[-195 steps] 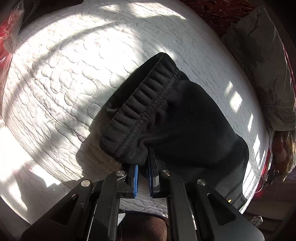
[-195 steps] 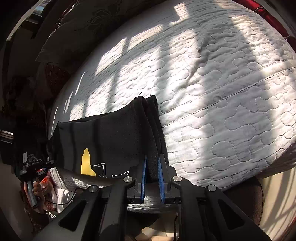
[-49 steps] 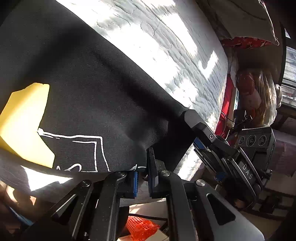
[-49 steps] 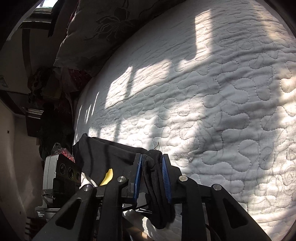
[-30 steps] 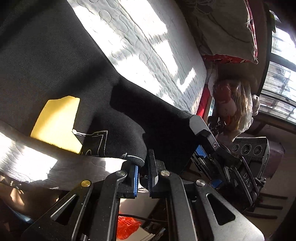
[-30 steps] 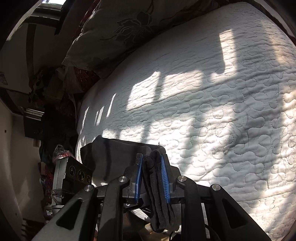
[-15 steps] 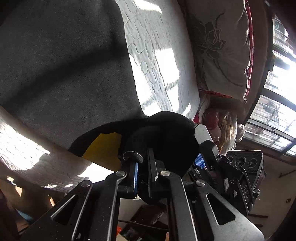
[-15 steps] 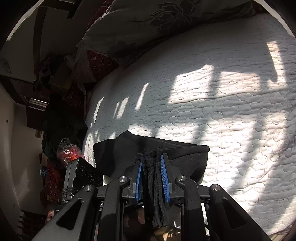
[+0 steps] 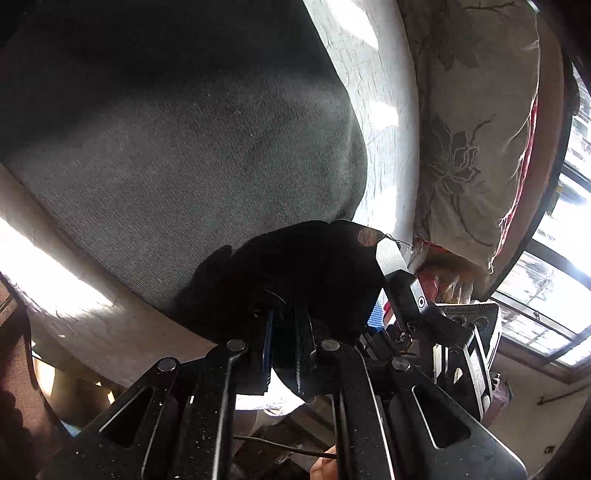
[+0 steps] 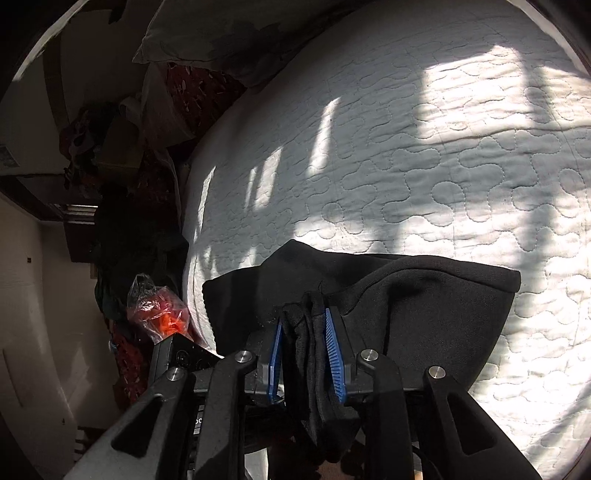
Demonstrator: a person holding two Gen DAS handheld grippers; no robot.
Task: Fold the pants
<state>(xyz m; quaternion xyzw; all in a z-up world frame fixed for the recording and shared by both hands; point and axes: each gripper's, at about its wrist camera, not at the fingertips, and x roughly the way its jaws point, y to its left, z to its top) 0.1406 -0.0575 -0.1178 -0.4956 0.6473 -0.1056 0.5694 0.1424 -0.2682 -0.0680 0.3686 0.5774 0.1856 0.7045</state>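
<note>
The black pants (image 9: 166,155) lie folded over on the white quilted mattress (image 9: 369,92) near its front edge. My left gripper (image 9: 282,325) is shut on a dark fold of the pants at the edge nearest me. My right gripper (image 10: 303,332) is shut on a bunched black edge of the pants (image 10: 424,314), with cloth hanging down between its blue pads (image 10: 332,343). The right gripper also shows in the left wrist view (image 9: 406,295), close beside the left one. The yellow print is hidden.
A floral pillow (image 9: 472,122) lies along the mattress's far side and shows in the right wrist view (image 10: 229,33). A red plastic bag (image 10: 159,310) and a black device (image 10: 181,358) sit beside the bed. A window (image 9: 546,288) is at the right.
Both grippers have carried the held edge further over the pants. The yellow print is now covered, and more black cloth lies spread on the mattress ahead of the right gripper.
</note>
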